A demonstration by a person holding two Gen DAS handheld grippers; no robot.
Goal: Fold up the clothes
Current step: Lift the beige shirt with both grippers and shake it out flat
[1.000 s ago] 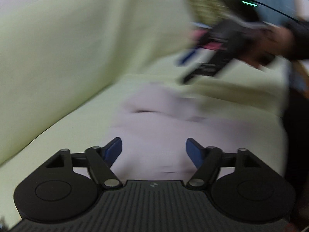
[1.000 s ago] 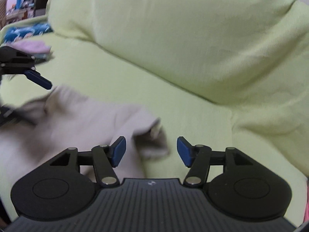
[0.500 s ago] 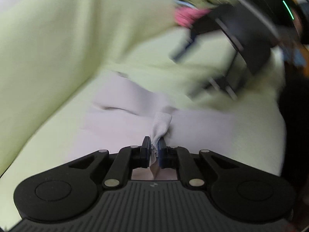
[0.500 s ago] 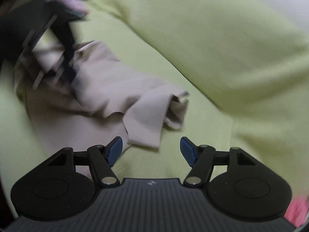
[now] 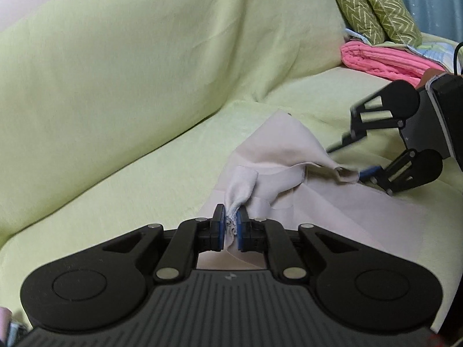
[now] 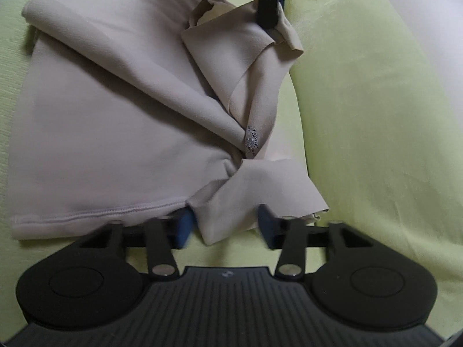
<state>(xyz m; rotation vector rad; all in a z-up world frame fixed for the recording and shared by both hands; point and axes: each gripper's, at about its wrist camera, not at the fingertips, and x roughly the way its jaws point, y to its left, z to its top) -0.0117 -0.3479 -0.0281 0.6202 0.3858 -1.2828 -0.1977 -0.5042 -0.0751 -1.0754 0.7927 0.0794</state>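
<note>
A beige garment [image 6: 115,110] lies crumpled on the seat of a light green sofa [image 6: 376,115]; it also shows in the left wrist view [image 5: 289,150]. My left gripper [image 5: 230,227] is shut on a bunched corner of it, and shows at the top of the right wrist view [image 6: 273,8]. My right gripper [image 6: 222,224] is open, its blue pads on either side of another corner flap near a size label [image 6: 254,141]. In the left wrist view the right gripper [image 5: 351,159] sits at the garment's far edge.
A folded pink cloth [image 5: 382,60] and green zigzag cushions [image 5: 373,3] lie at the sofa's far end. The sofa backrest [image 5: 130,72] rises along one side of the seat.
My left gripper closed on a garment corner and holds it. My right gripper moved down to another corner, its open jaws now straddling the flap.
</note>
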